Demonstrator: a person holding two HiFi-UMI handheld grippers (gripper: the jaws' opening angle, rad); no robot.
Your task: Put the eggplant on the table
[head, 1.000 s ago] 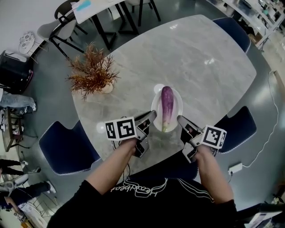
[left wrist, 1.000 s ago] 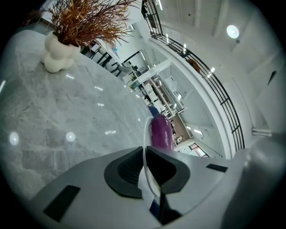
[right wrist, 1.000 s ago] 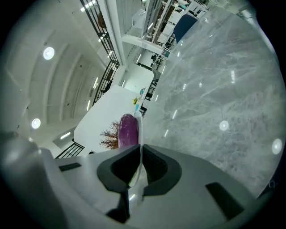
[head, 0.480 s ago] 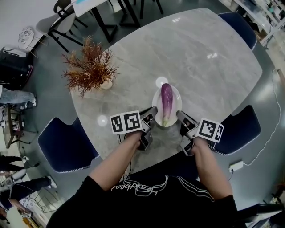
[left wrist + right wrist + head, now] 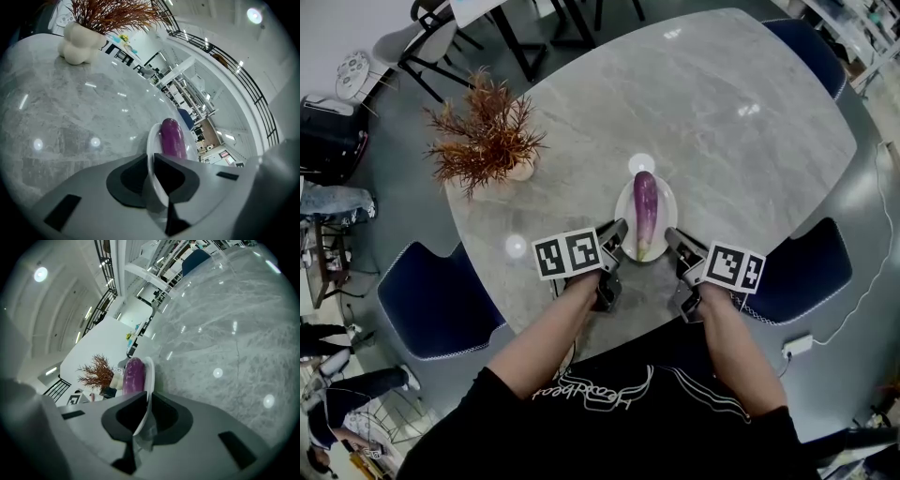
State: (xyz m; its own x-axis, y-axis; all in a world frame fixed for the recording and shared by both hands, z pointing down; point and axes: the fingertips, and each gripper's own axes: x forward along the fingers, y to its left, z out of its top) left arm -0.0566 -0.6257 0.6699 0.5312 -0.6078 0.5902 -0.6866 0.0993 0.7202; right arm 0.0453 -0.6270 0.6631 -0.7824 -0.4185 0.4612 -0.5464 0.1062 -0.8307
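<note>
A broad, rounded worktop (image 5: 722,122) of pale grey veined stone fills the middle, and round light spots (image 5: 641,163) gleam on it. A dark blue chair (image 5: 431,300) stands at its left edge, a second chair (image 5: 802,267) at the right, and a third chair (image 5: 811,52) at the far corner. A dried reddish plant (image 5: 483,136) in a white vase stands on the worktop's left side. The floor (image 5: 403,216) is glossy grey. Beyond stand a black-legged table (image 5: 492,11) and a white chair (image 5: 398,45). A white power strip (image 5: 795,349) lies on the floor at right.

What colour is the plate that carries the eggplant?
White; the plate shows best in the head view.
</note>
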